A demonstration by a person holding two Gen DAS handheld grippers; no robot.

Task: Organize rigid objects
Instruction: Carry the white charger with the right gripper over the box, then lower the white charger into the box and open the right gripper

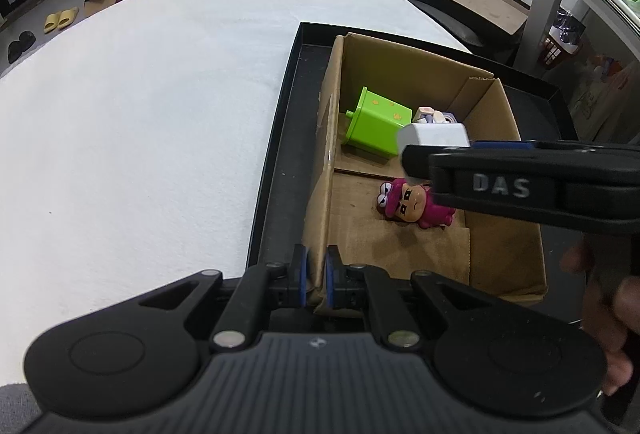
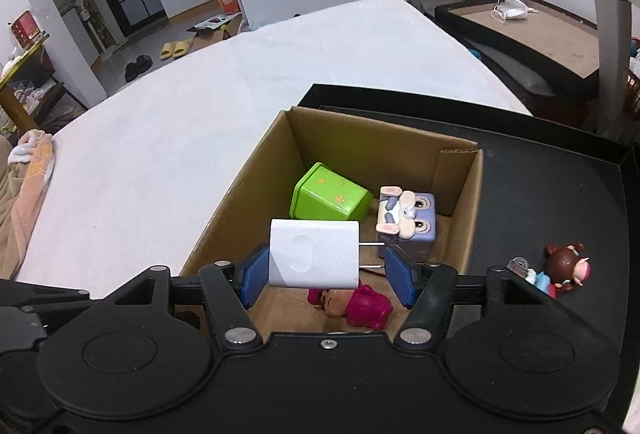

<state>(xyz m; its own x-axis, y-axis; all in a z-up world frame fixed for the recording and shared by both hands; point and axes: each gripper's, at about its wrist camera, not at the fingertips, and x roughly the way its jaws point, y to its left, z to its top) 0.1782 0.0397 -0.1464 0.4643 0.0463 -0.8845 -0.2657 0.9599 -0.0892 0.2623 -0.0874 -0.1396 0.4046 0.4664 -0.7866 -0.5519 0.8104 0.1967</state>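
Note:
A cardboard box (image 1: 332, 162) (image 2: 240, 202) sits in a black tray (image 1: 280, 138) (image 2: 560, 174). Inside lie a green cube toy (image 1: 376, 124) (image 2: 330, 194), a purple block figure (image 2: 408, 224) and a pink figure (image 1: 412, 204) (image 2: 360, 304). My left gripper (image 1: 316, 276) is shut on the box's near left wall. My right gripper (image 2: 326, 274) (image 1: 416, 162) is above the box with a white charger plug (image 2: 314, 254) (image 1: 434, 136) between its fingers; its prongs point at the right pad, and the jaws look wider than the charger.
A brown-haired figure (image 2: 560, 268) lies on the tray right of the box. The tray rests on a white cloth-covered table (image 1: 140, 94) (image 2: 180, 122). A dark side table (image 2: 532, 30) with a cup and a mask stands at the far right.

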